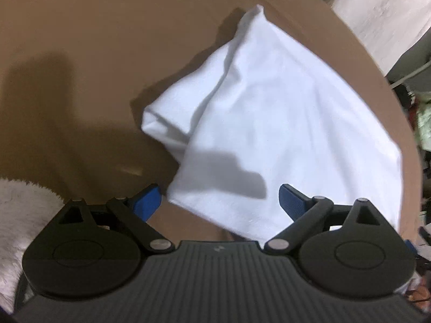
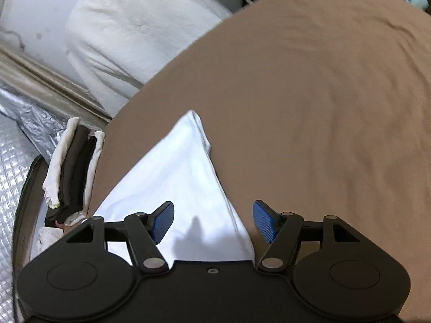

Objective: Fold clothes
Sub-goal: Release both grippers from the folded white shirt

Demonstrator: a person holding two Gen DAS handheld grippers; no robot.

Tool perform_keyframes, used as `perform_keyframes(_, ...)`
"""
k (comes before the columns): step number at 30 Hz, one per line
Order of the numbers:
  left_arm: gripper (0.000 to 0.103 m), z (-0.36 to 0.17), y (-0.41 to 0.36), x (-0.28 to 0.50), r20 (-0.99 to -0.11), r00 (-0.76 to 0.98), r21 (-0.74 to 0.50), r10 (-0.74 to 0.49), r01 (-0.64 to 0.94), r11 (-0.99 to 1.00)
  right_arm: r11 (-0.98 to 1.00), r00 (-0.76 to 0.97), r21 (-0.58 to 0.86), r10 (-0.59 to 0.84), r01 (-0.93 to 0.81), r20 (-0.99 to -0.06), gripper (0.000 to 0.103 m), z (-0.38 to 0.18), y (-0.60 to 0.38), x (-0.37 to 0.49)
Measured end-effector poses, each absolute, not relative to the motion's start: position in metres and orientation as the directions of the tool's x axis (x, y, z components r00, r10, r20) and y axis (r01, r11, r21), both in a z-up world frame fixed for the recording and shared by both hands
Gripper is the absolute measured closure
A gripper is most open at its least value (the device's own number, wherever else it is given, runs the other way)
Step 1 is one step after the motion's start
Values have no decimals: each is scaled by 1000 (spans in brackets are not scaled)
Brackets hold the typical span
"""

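A white garment (image 1: 269,123) lies partly folded on the brown bed sheet (image 1: 94,53), with a sleeve-like fold bulging at its left side. My left gripper (image 1: 219,202) hovers open over the garment's near edge, its blue pads (image 1: 148,202) wide apart and holding nothing. In the right wrist view the same garment (image 2: 175,183) shows as a white triangle pointing away from me. My right gripper (image 2: 212,222) is open above its near part, blue pads (image 2: 163,222) apart, empty.
A fluffy white cloth (image 1: 21,220) lies at the left. A stack of folded dark and white clothes (image 2: 71,172) sits in a basket off the bed's left edge. White pillows (image 2: 140,32) and silver foil padding (image 2: 16,161) lie beyond. The brown sheet (image 2: 323,107) stretches right.
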State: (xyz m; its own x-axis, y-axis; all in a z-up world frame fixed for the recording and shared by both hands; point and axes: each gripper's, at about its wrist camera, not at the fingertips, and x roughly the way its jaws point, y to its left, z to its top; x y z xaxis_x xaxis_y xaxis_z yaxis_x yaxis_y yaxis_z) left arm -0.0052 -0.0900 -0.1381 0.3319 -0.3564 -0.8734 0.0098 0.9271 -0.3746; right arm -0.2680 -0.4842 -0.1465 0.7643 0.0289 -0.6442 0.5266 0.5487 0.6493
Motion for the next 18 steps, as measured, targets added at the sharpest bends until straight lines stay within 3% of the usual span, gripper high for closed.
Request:
perform_keyframes(1,23,-136,-94,-9,-875,353,-343,-331,31,939,552,756,642,32,531,-653,33,-144,-483,-271)
perform_keyframes(2,52,-135,-97,-12,-875,374,-312,-308,51,949,559,746,633,37,537,-665,33,-143,-482,-272)
perform_keyframes(4,87,-131,-106,-18,-866,393,-288,-307,110,951,581,710,604,61,546,-701,33,-147,-477,-275)
perform_keyframes(10,93,-107,-110,-32,-824,503,-234,-260,114,965,578,596,575,181,579,-783,35,-178,-467,-277)
perform_keyframes(11,95,-102,-107,-33,-813,518,-251,-266,101,963,600,588,560,178,571,-789,51,-177,-464,-275)
perform_keyframes(13,95,-94,-104,-31,-790,556,-243,-256,99,965,696,585,483,110,532,-803,68,-164,-451,-270)
perform_keyframes(18,96,-87,-97,-31,-773,593,-230,-226,69,971,810,584,387,69,441,-809,83,-149,-426,-262)
